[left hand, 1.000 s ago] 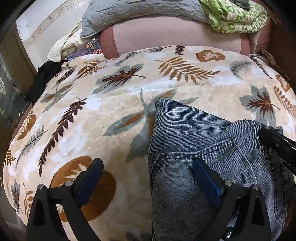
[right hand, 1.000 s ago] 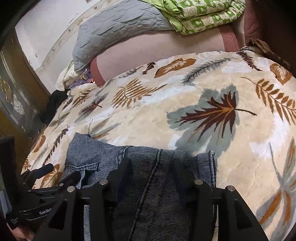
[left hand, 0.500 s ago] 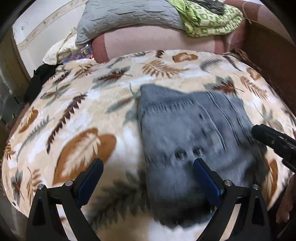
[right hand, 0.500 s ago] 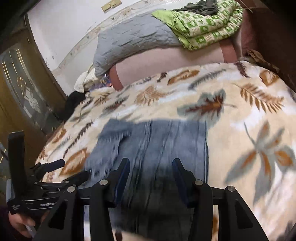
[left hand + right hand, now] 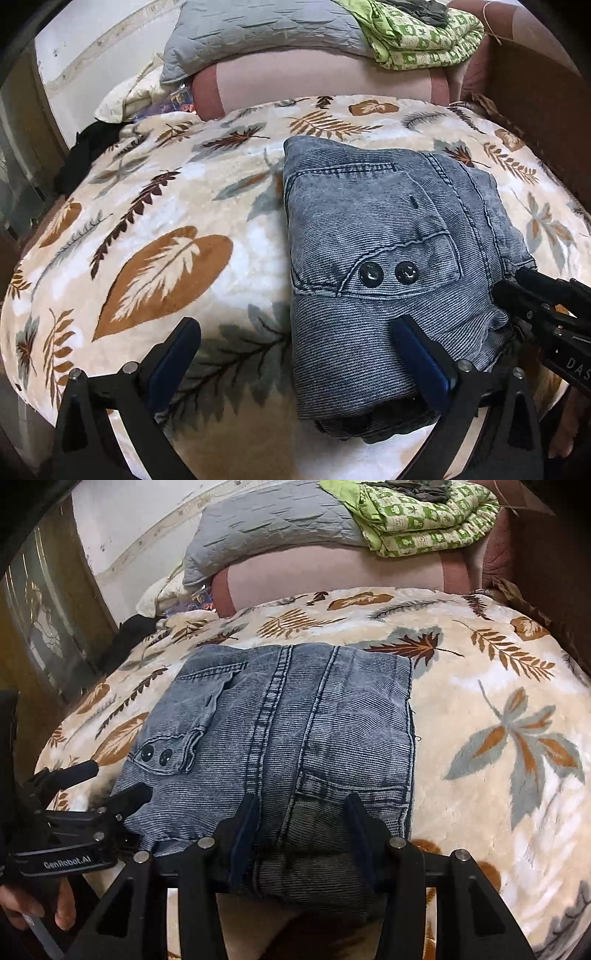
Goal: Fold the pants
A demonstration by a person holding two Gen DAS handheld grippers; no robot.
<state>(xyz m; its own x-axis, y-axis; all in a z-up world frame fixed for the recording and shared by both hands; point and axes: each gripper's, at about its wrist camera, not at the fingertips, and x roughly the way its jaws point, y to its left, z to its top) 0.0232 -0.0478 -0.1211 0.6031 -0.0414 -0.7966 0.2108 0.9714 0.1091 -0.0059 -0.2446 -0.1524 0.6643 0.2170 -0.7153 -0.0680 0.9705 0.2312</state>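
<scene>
Both jaws stand apart: the left gripper [image 5: 297, 354] spreads wide, one finger over the blanket [image 5: 155, 229] and the other over the pants [image 5: 380, 258], while the right gripper [image 5: 301, 825] is open more narrowly, its blue pads flanking the near edge of the pants [image 5: 288, 746] without clearly pinching it.

A plush cream blanket [image 5: 498, 709] printed with brown and grey leaves covers the bed. Beyond it lie a pink bolster [image 5: 332, 576], a grey quilt [image 5: 273, 528] and a green patterned cover [image 5: 424, 520], with a white wall behind. Dark wooden furniture stands at the far left and right.

Folded into a thick, roughly rectangular bundle, the blue-grey pants run lengthwise away from the cameras toward the bolster. Two dark buttons [image 5: 389, 273] on a pocket flap face up. Darker layers show under the near end, which reaches the bed's front edge.

Blanket lies bare to the left, right and beyond the bundle.
</scene>
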